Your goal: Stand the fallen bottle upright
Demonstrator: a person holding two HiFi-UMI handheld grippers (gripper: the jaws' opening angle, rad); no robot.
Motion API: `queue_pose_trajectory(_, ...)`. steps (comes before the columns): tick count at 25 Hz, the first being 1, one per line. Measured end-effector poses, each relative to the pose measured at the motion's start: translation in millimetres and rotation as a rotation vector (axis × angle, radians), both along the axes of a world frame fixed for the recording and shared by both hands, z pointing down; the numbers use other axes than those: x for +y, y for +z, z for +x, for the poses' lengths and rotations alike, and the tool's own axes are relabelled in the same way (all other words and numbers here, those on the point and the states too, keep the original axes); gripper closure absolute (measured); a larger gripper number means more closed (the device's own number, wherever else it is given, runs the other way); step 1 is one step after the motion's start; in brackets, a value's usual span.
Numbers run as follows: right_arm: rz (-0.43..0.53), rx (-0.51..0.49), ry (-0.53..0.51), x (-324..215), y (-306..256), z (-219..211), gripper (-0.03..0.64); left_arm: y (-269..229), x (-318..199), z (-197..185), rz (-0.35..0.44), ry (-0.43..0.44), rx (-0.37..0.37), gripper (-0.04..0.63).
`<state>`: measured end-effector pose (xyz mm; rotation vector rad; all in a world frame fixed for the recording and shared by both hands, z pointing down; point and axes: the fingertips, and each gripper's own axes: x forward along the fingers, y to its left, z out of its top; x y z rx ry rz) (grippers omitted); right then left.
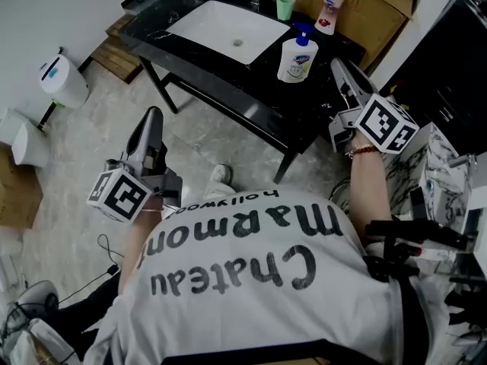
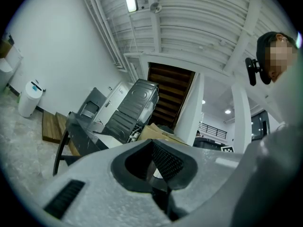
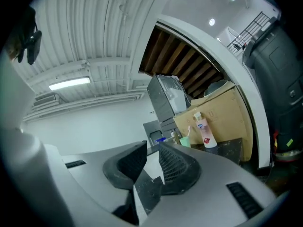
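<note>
A white bottle with a blue pump (image 1: 297,58) stands upright on the black table (image 1: 228,97), beside the near right corner of the white sink (image 1: 205,21). My right gripper (image 1: 339,65) hovers just right of that bottle and apart from it. In the right gripper view its jaws (image 3: 152,146) stand slightly open with nothing between them. My left gripper (image 1: 153,118) hangs over the floor in front of the table, well left of the bottle. Its pads (image 2: 163,157) meet at the tip and hold nothing.
A pink-and-white bottle (image 1: 329,10) and a green cup with a toothbrush (image 1: 285,7) stand upright at the table's back. Cardboard boxes (image 1: 380,10) lean behind them. A white bin (image 1: 65,82) stands on the floor at left, and white equipment (image 1: 445,177) at right.
</note>
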<state>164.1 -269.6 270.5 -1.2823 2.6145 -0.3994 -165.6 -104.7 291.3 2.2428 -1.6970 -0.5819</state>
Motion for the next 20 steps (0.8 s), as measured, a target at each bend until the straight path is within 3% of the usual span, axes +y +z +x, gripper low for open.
queue_pose_trajectory(9,-0.107,-0.136,-0.043,52.7,21.8,41.7,0.588,2.9,34.7,59.7,-0.036,0.045,-0.017,0.581)
queue_pose_trajectory(12,-0.110,-0.120,-0.061,64.4,20.2,41.8,0.592,9.4,43.1,73.3,-0.062,0.058,-0.039,0.581)
queue_pose_trajectory(20,-0.125,-0.031,-0.108,84.0,30.1,23.3,0.597,36.5,57.5,78.9,-0.160,0.055,0.006,0.581)
